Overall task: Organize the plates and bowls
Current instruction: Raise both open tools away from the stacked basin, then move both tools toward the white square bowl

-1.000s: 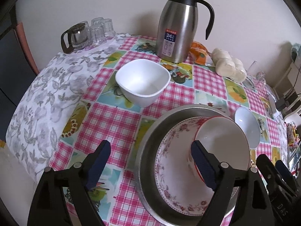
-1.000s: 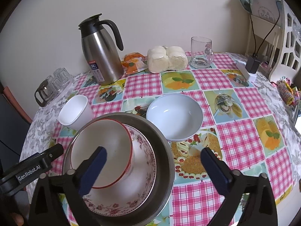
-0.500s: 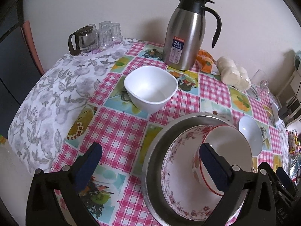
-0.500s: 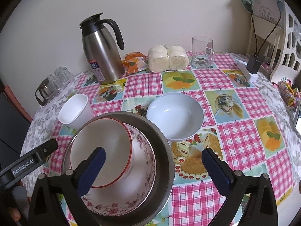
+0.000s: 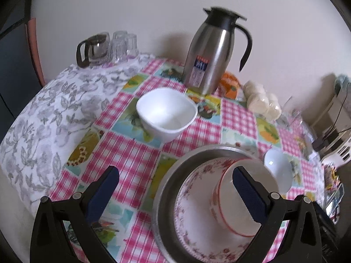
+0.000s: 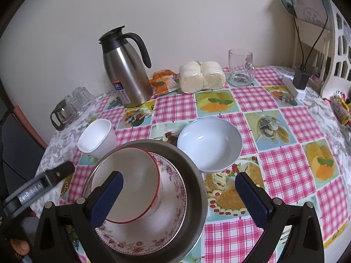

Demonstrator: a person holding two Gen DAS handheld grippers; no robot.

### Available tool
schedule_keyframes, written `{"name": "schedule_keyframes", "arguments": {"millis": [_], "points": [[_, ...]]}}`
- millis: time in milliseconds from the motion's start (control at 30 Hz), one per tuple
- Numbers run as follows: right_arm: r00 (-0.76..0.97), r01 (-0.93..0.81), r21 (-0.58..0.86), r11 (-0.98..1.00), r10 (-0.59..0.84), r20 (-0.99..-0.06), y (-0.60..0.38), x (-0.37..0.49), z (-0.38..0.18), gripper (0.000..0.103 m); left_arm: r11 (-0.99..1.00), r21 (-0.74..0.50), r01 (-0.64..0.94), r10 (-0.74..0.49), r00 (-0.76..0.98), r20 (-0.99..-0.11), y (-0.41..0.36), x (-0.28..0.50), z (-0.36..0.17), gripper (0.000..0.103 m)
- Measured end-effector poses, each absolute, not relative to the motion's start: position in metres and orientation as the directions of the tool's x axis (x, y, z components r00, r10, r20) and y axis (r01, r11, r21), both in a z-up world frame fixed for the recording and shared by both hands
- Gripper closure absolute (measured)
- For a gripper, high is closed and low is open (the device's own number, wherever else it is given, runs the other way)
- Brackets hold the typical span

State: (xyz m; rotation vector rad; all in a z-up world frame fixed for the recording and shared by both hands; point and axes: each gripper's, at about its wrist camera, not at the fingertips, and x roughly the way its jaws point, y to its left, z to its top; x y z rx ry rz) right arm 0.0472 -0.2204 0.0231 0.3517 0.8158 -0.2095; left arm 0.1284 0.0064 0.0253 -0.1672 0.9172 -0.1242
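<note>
Two grippers gape empty; the left gripper (image 5: 175, 188), just widened, has drawn back from the red-rimmed bowl (image 5: 243, 199), lower right.

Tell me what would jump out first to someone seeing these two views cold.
The nested stack near the table's front edge: a red-rimmed bowl sits in a floral plate inside a steel basin. Two loose bowls flank it, a white squarish bowl on the left and a pale round bowl on the right. Behind them by the wall stands a tall steel thermos jug.
</note>
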Motion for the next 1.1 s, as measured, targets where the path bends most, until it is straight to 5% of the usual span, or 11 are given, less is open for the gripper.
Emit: {"name": "schedule_keyframes", "arguments": {"millis": [367, 567, 1100], "points": [[0.735, 0.318, 0.326, 0.890, -0.015, -0.677, -0.254, 0.036, 0.028, 0.000, 0.978, -0.152, 0.146, -0.210, 0.620, -0.756, -0.023, 0.139, 0.032, 0.000], [0.716, 0.317, 0.348, 0.882, 0.018, -0.698, -0.262, 0.038, 0.022, 0.000, 0.944, -0.270, 0.191, -0.330, 0.549, -0.768, -0.037, 0.157, 0.038, 0.000], [0.692, 0.351, 0.290, 0.891, -0.038, -0.721, -0.265, 0.049, 0.023, 0.000, 0.975, -0.150, 0.165, -0.220, 0.593, -0.774, -0.042, 0.222, 0.077, 0.000]]}}
